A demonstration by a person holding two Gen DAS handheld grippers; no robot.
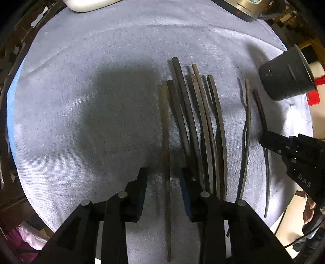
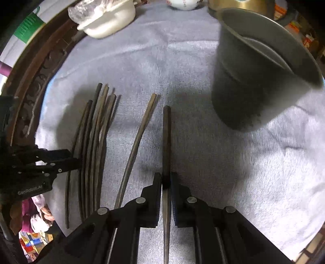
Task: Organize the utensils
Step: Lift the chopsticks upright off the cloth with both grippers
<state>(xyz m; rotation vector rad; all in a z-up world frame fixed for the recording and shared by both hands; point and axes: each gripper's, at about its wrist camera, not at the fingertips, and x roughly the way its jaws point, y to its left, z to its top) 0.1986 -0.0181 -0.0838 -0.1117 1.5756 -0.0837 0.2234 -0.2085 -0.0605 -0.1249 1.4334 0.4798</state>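
Note:
Several dark chopsticks [image 1: 200, 126] lie side by side on a grey-blue cloth [image 1: 91, 97]. My left gripper [image 1: 165, 178] is open, its fingers on either side of the leftmost chopstick [image 1: 165, 130], apart from it. My right gripper [image 2: 166, 180] is shut on one dark chopstick [image 2: 166, 140] that points away from me. A lone chopstick [image 2: 138, 140] lies just left of it, and the bundle [image 2: 95, 146] further left. A dark perforated utensil cup [image 2: 256, 75] stands to the right ahead; it also shows in the left wrist view [image 1: 286, 77].
A white ceramic dish [image 2: 109, 22] and a metal kettle base [image 1: 241, 9] stand at the table's far edge. A carved dark wooden rim [image 2: 40, 67] runs along the left. Red items [image 1: 313, 95] sit beyond the cup.

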